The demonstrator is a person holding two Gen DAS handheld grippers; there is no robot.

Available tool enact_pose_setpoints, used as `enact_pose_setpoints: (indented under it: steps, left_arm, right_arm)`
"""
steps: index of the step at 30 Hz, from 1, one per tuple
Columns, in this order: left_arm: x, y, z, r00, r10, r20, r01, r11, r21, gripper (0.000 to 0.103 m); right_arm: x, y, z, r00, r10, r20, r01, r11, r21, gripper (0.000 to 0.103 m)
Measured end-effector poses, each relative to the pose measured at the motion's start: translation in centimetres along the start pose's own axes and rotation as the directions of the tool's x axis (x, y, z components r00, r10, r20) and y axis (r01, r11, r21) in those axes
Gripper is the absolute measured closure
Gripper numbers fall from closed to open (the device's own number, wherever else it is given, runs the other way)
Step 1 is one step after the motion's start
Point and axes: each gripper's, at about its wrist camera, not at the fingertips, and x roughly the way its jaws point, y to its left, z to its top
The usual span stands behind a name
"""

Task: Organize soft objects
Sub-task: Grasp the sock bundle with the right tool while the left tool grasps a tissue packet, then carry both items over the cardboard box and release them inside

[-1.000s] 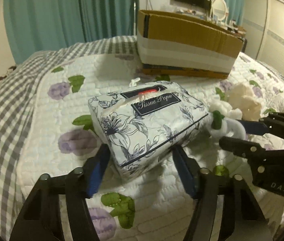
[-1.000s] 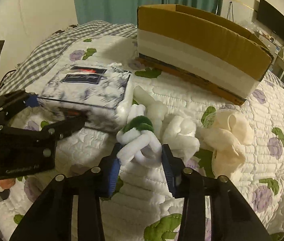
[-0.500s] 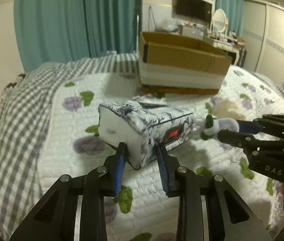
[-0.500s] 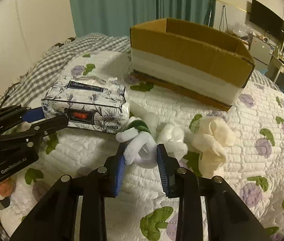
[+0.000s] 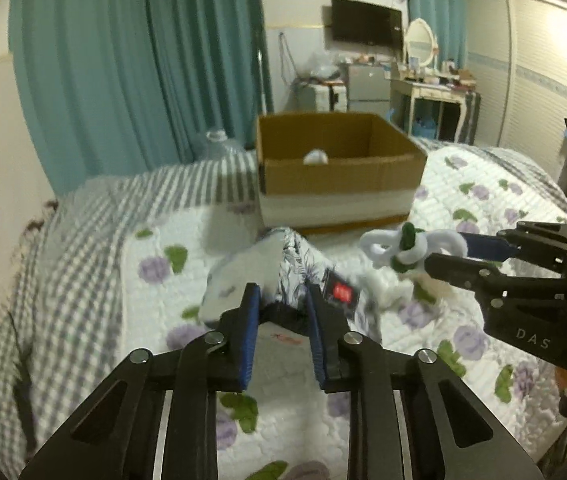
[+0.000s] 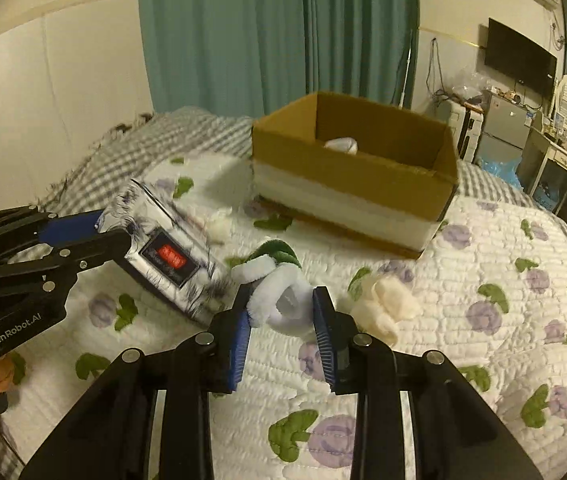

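Observation:
My left gripper (image 5: 281,300) is shut on the corner of a floral tissue pack (image 5: 283,268) and holds it tilted above the bed; the pack also shows in the right wrist view (image 6: 171,256). My right gripper (image 6: 281,304) is shut on a white fuzzy flower with a green centre (image 6: 279,280), lifted off the quilt; it shows in the left wrist view (image 5: 403,246) too. An open cardboard box (image 5: 335,176) stands on the bed behind, with a white soft object (image 6: 341,145) inside. A cream soft toy (image 6: 383,308) lies on the quilt to the right.
The bed has a white quilt with purple flowers (image 6: 503,280) and a grey checked blanket (image 5: 83,240) on the left. Teal curtains (image 5: 143,68) hang behind. A dresser and wardrobe (image 5: 523,80) stand at the far right.
Both grippers have risen. The left lifted the tissue pack off the quilt and tilted it; the right lifted the white flower. The box interior now shows.

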Motion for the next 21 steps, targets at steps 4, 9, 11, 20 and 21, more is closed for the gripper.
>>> enact_pose_setpoints:
  steps: [4,9,11,20,21]
  left_arm:
    - [-0.8,-0.7,3.1,1.000,0.005,0.023,-0.006,0.999,0.046,0.090]
    - [-0.9,-2.0,5.0,0.999,-0.009,0.035,0.006,0.994,0.107,0.090]
    - [-1.0,-2.6,5.3,0.999,-0.003,0.041,-0.003,0.992,0.123,0.090]
    - [-1.2,-3.5,11.9,0.994,0.002,0.105,-0.016,0.990,0.138,0.100]
    - [-1.1,-3.6,13.4,0.993,0.002,0.121,-0.019,0.990,0.138,0.102]
  right_arm:
    - [-2.1,-1.1,2.2,0.999,-0.013,0.051,0.013,1.000,0.001,0.073]
    - [-4.3,-2.8,4.4,0.993,-0.038,0.115,0.037,0.999,0.009,0.073]
    - [-4.7,-3.6,4.5,0.991,-0.039,0.127,0.035,0.999,0.030,0.073]
    - [-5.1,-5.4,7.8,0.987,-0.058,0.148,0.055,0.998,0.028,0.073]
    - [-5.3,-5.8,8.8,0.986,-0.062,0.156,0.059,0.998,0.024,0.073]
